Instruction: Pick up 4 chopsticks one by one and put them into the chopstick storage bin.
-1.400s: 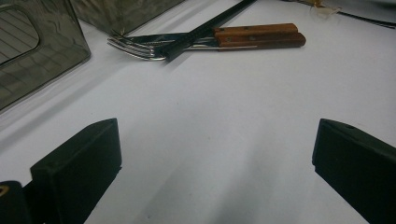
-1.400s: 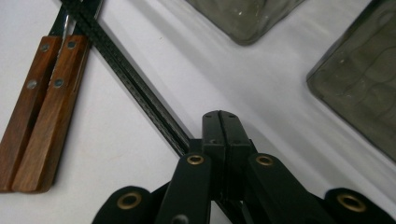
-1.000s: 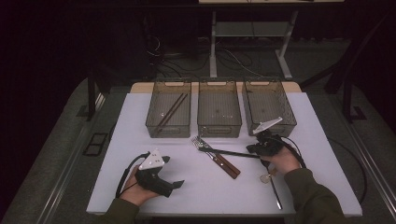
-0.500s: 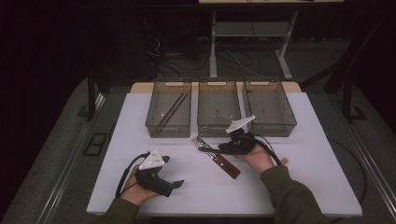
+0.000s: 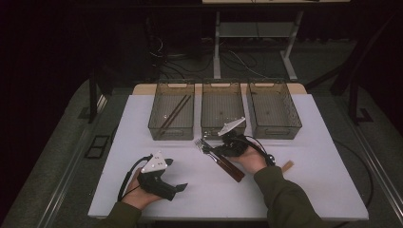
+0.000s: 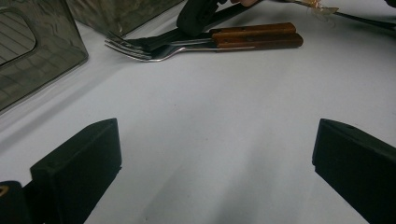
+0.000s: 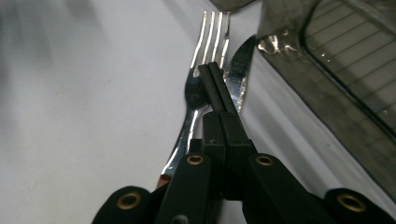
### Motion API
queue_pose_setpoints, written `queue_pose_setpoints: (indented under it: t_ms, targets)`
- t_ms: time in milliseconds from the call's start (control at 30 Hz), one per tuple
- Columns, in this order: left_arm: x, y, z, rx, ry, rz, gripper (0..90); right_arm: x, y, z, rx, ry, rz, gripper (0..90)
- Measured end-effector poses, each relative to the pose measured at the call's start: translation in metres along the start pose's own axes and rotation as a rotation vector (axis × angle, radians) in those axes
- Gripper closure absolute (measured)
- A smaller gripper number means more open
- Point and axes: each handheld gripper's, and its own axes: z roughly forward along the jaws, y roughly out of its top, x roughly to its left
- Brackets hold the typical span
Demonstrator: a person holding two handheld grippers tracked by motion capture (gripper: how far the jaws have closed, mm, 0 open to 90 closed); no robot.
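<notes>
Fork (image 7: 205, 79) flat on white table (image 5: 304, 190) beside knife (image 7: 239, 79), just before middle bin (image 5: 223, 107); right gripper (image 7: 217, 77) jaws pressed together, empty, tips over fork neck; left gripper (image 5: 183, 187) jaws wide, empty; no legible writing.

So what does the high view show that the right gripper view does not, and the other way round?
From the high view: three bins in a row, chopsticks in the left bin, and the left claw held low near the table's front edge.

From the right gripper view: the teeth on the knife blade beside the fork's prongs, and the right claw with its jaws pressed together just above the fork.

In both: the fork, the white table, a bin's wall.
</notes>
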Motion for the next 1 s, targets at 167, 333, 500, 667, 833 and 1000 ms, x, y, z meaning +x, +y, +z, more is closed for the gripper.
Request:
queue_pose_setpoints:
  t_ms: [167,333,500,667,833,1000]
  targets:
    - [0.000,0.000,0.000,0.000,-0.001,0.000,0.3,-0.005,0.002,0.001,-0.005,-0.010,0.013,89.6]
    - [0.000,0.000,0.000,0.000,-0.001,0.001,0.3,-0.009,0.003,0.004,0.006,-0.036,0.020,89.6]
    - [0.000,0.000,0.000,0.000,-0.002,0.001,0.3,-0.013,0.002,0.005,-0.003,-0.041,0.035,89.6]
    - [0.000,0.000,0.000,-0.001,-0.003,0.001,0.3,-0.013,0.002,-0.001,-0.023,-0.015,0.032,88.7]
    - [0.001,0.000,0.000,-0.003,-0.006,-0.001,0.3,-0.015,-0.003,-0.025,-0.055,-0.005,0.009,83.7]
    - [0.001,-0.001,0.000,-0.001,-0.008,0.001,0.3,-0.024,-0.020,-0.049,-0.055,-0.039,-0.014,81.9]
